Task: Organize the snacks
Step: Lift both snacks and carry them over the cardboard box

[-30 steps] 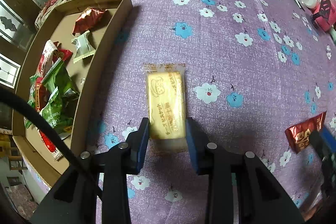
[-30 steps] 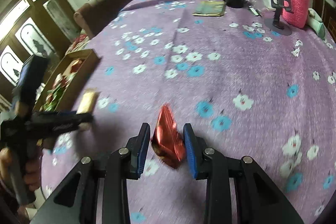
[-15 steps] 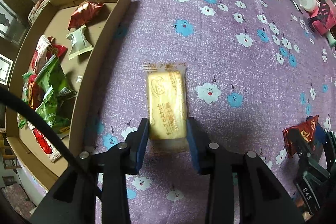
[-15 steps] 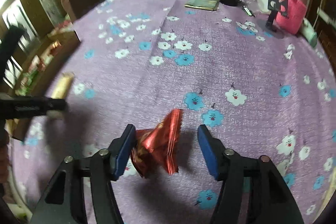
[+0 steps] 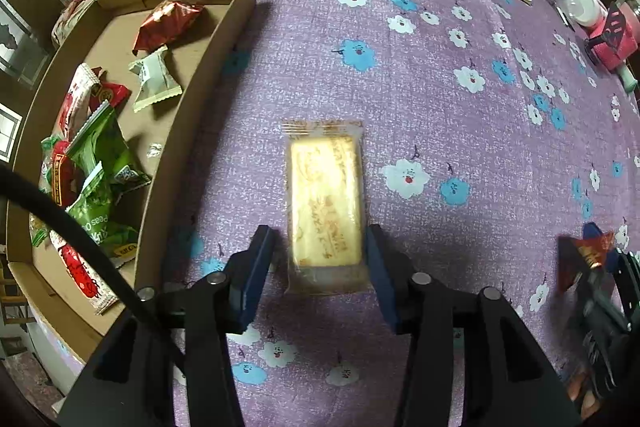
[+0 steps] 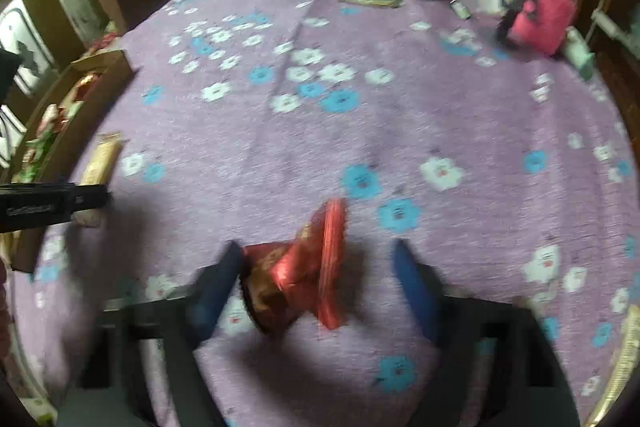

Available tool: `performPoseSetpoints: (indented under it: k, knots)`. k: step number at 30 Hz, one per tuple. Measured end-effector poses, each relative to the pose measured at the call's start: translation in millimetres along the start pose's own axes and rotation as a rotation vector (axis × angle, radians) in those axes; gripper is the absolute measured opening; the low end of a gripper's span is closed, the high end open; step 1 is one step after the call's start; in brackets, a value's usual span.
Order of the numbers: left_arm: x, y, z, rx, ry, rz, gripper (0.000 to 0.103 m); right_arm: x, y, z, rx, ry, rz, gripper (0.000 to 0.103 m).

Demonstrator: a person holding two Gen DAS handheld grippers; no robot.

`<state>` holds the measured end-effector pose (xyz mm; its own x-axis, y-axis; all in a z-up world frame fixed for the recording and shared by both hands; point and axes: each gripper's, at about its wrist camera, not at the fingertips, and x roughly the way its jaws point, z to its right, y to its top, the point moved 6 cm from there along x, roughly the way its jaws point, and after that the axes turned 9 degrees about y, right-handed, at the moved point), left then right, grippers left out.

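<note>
Two snacks are in play, and each sits between a pair of spread fingers: the yellow biscuit pack (image 5: 325,203) lies flat on the purple flowered table (image 5: 440,67), lengthwise along the left gripper (image 5: 320,259), whose blue fingers (image 5: 256,267) stand wide on either side, the left one clear of the wrapper and the right one close beside its edge; the red foil snack (image 6: 304,267) stands crumpled on the cloth within the right gripper (image 6: 320,275), leaning against the left-hand finger with a wide gap to the other. To do this well, I would centre each gripper so both pads meet the wrapper evenly, close across the biscuit's narrow width gently enough not to crack it, and take the foil by its puffed body, not its thin sealed fin. The cardboard box (image 5: 224,39) lies just to the left, already holding green and red packets (image 5: 96,163), so lift clear of its wall before releasing
</note>
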<state>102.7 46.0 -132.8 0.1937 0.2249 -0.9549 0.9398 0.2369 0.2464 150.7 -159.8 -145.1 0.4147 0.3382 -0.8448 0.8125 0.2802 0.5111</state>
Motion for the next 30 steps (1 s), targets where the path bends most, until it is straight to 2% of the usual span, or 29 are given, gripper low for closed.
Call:
performPoseSetpoints:
  k: [1, 3, 12, 18, 25, 30]
  knots:
    - [-1, -1, 2, 0.008, -0.005, 0.007, 0.038, -1, 0, 2, 0.011, 0.011, -0.003, 0.029]
    - [-3, -4, 5, 0.019, 0.004, 0.019, 0.036, -5, -2, 5, 0.007, -0.003, 0.003, 0.028]
    - [-6, -15, 9, 0.024, -0.012, 0.034, 0.036, -25, -24, -10, 0.049, 0.085, 0.015, 0.028]
    - [-14, -39, 22, 0.070, -0.056, 0.044, 0.036, -31, -37, -33, 0.038, 0.150, 0.007, 0.028]
    - [-19, -70, 10, 0.088, -0.057, 0.081, 0.036, -27, -48, -46, 0.019, 0.167, -0.004, 0.028]
    - [-26, -81, 1, 0.090, -0.041, 0.119, 0.036, -24, -54, -56, 0.010, 0.184, -0.020, 0.028]
